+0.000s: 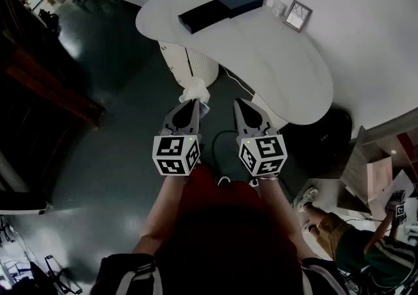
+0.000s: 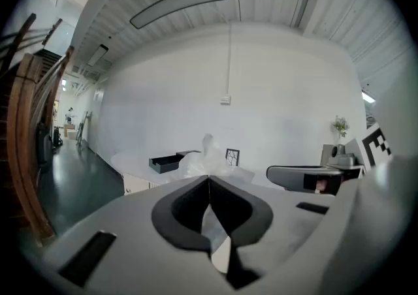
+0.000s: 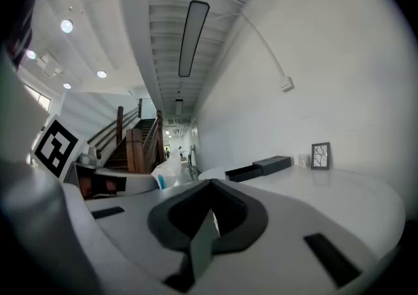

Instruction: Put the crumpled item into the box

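Note:
My left gripper [image 1: 194, 100] is shut on a crumpled white wad [image 1: 195, 92] that sticks out past its tips. The left gripper view shows that crumpled wad [image 2: 208, 158] bunched just beyond the closed left gripper [image 2: 208, 177]. Beside it my right gripper [image 1: 241, 103] is shut with nothing in it; in its own view the right gripper [image 3: 210, 183] shows closed jaws. An open black box [image 1: 202, 16] and its lid [image 1: 239, 0] lie on the far side of the white oval table [image 1: 274, 59]. Both grippers hang short of the table's near edge. The box [image 2: 166, 162] is ahead and left.
A small picture frame [image 1: 298, 15] and a white cup [image 1: 279, 7] stand near the wall on the table. The table's ribbed pedestal [image 1: 193, 64] is below my grippers. A black round object [image 1: 321, 136] is on the floor at right, a seated person [image 1: 356, 238] beyond it.

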`<control>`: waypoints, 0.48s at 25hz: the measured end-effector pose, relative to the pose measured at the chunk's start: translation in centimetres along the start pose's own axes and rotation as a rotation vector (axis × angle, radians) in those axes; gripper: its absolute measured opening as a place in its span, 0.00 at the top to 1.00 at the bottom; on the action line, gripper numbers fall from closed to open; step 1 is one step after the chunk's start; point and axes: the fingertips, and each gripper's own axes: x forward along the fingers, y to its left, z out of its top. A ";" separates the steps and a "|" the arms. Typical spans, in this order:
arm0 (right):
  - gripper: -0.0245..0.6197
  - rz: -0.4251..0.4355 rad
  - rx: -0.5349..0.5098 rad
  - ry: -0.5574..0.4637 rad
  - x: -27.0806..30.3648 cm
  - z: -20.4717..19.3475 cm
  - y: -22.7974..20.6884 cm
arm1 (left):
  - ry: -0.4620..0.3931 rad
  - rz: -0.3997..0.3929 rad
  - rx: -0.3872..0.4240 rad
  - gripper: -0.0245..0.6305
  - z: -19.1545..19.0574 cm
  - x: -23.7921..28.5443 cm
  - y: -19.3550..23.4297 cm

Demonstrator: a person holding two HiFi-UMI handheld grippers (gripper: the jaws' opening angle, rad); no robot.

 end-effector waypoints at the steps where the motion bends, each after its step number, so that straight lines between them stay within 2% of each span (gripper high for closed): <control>1: 0.94 0.003 -0.003 -0.003 0.2 0.1 -0.1 | -0.003 0.003 0.000 0.93 0.1 0.1 0.1; 12: 0.94 0.006 0.034 0.010 2.3 -0.5 -1.1 | -0.002 0.040 -0.001 0.93 0.3 1.8 1.7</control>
